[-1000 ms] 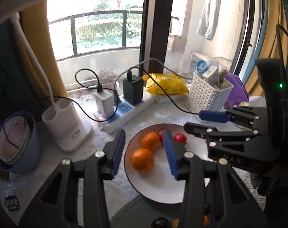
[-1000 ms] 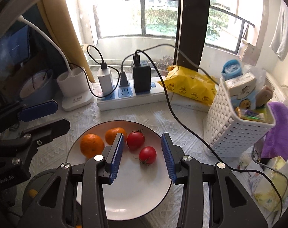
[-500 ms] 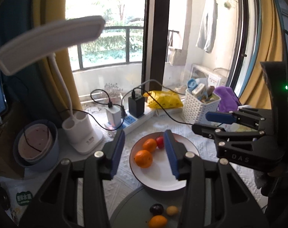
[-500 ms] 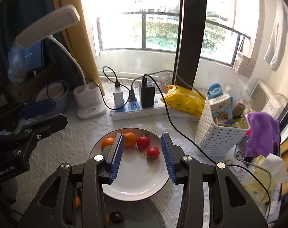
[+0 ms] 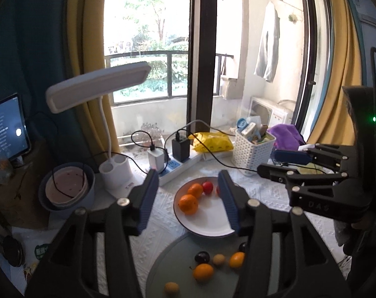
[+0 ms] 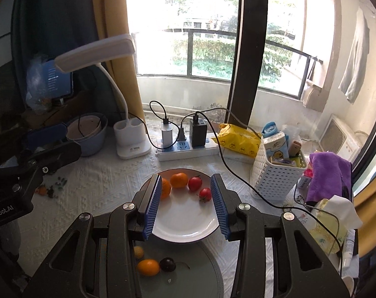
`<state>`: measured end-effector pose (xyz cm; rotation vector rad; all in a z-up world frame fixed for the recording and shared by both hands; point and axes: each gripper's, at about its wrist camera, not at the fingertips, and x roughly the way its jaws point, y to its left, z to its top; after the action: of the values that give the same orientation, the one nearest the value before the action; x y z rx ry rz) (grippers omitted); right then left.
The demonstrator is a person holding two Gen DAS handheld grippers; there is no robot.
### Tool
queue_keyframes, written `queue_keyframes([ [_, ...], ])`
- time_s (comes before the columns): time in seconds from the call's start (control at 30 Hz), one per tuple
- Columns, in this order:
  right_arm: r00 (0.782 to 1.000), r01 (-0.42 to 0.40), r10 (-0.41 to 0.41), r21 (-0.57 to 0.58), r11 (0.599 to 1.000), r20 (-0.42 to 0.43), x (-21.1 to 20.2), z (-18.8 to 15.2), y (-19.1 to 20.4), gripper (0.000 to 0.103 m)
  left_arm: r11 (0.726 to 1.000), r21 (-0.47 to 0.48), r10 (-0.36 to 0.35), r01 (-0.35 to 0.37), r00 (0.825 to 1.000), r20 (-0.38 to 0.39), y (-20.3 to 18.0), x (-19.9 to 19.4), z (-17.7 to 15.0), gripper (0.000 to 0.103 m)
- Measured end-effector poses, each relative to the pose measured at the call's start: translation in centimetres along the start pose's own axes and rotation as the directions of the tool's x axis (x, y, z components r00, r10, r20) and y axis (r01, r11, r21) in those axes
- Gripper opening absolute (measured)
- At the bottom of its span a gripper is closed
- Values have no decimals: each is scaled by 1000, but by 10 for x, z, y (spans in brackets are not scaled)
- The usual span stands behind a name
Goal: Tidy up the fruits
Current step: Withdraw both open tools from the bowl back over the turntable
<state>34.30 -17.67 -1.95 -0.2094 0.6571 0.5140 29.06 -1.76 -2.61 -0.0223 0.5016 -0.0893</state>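
Observation:
A white plate [image 5: 207, 226] [image 6: 185, 226] on the white cloth holds two oranges [image 5: 188, 204] [image 6: 178, 180] and two cherry tomatoes [image 5: 207, 187] [image 6: 204, 194]. In front of it a grey round tray [image 5: 168, 260] [image 6: 195, 268] carries several small fruits: a dark plum [image 5: 202, 257] [image 6: 167, 264], kumquats [image 5: 203, 272] [image 6: 148, 267] and a pale longan [image 5: 218, 259]. My left gripper [image 5: 187, 181] [image 6: 61, 141] hovers above the tray. Its jaws are opening, with nothing between them. My right gripper [image 6: 186, 178] [image 5: 274, 164] hangs beside it, open and empty.
A white desk lamp [image 5: 98, 87] arches over the left side, next to a blue bowl [image 5: 66, 186]. Behind the plate lie a power strip [image 5: 178, 167] with chargers, a yellow packet [image 5: 210, 142] and a white basket [image 5: 252, 149]. A black cable [image 6: 227, 168] runs past the plate.
Both grippers have pulled back and risen from the plate, so the grey tray with its small fruits and the lamp head now show. The left jaws stand wider.

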Motion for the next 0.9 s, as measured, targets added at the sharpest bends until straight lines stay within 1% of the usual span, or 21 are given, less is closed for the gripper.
queue_keyframes([
  [0.03,1000,1,-1,0,1000,2,-2,0,0,43,1000,-2,0,0,1000,4,0,-3,-1,59],
  [0.07,1000,2,-2,-2,1000,3,-4,-1,2,43,1000,-3,-1,1,1000,6,0,-6,-2,60],
  [0.23,1000,0,0,-11,1000,11,-16,-8,8,43,1000,-6,7,-7,1000,11,-2,-17,-10,60],
  [0.37,1000,-5,5,-16,1000,8,-22,-14,14,43,1000,-13,14,-14,1000,-1,-2,-23,-21,60],
  [0.9,996,-58,56,-42,997,-62,-15,-61,32,43,998,-56,40,-43,997,-67,-8,-31,-73,60],
])
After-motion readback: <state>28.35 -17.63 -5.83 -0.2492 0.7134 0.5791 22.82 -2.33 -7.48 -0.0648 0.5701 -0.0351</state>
